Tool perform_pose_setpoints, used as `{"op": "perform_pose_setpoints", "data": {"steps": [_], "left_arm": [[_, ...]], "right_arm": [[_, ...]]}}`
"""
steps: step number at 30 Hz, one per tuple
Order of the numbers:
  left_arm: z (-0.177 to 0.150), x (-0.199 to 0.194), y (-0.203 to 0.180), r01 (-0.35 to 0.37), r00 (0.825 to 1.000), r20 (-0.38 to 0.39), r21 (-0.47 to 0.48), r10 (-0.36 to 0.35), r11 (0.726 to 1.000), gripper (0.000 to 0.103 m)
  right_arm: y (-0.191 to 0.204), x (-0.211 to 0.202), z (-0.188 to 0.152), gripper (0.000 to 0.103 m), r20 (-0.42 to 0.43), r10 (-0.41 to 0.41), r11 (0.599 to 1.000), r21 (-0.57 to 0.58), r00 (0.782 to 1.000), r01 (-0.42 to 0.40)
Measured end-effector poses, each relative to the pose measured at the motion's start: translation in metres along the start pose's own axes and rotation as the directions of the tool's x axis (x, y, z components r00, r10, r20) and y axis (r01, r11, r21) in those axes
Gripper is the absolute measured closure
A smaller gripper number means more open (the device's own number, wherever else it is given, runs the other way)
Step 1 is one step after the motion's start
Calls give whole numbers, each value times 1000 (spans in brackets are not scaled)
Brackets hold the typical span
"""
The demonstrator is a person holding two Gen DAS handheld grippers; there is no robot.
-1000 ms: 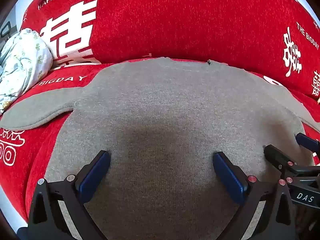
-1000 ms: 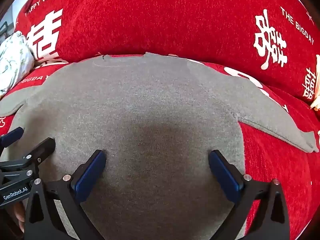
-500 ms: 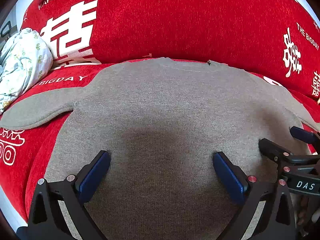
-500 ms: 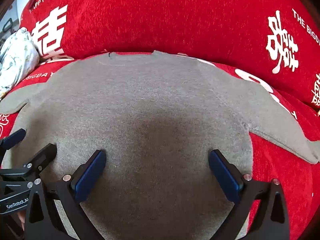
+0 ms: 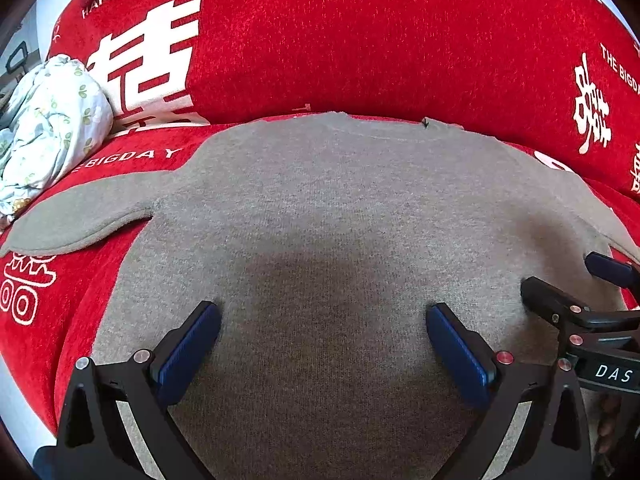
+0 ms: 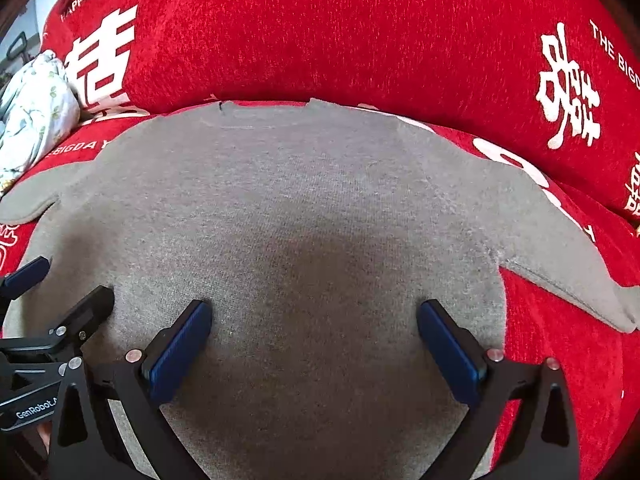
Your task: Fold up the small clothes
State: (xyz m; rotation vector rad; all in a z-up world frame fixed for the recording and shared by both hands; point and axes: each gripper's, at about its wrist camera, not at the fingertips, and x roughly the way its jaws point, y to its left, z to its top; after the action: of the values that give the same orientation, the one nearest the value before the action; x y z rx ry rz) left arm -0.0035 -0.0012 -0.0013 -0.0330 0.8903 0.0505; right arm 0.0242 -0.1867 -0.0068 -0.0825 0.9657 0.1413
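Note:
A small grey knit sweater point(image 5: 328, 208) point(image 6: 304, 208) lies flat on a red sofa seat, collar toward the backrest, sleeves spread out to both sides. My left gripper point(image 5: 320, 332) hovers open over the sweater's lower body, blue pads wide apart with nothing between them. Open in the same way, my right gripper point(image 6: 314, 330) is over the lower body further right. Each gripper shows at the edge of the other's view: the right gripper point(image 5: 576, 284) and the left gripper point(image 6: 56, 284). The hem is hidden below the frames.
The red sofa cover point(image 5: 360, 40) with white lettering forms the seat and a steep backrest behind the collar. A crumpled white floral cloth point(image 5: 44, 128) point(image 6: 32, 116) lies at the far left of the seat. Bare red seat point(image 6: 560, 360) shows right of the sweater.
The right gripper has moved a little forward and to the right over the sweater; the left gripper has barely moved. Both stay open and the sweater lies as before.

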Motion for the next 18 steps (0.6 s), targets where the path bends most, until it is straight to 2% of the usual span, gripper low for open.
{"op": "perform_pose_setpoints", "data": {"steps": [18], "left_arm": [[1,-1,-1,-11,1000,-6,-2,11,1000,0]], "right_arm": [[1,-1,-4,0,23,-5,1000,11,1000,5]]}}
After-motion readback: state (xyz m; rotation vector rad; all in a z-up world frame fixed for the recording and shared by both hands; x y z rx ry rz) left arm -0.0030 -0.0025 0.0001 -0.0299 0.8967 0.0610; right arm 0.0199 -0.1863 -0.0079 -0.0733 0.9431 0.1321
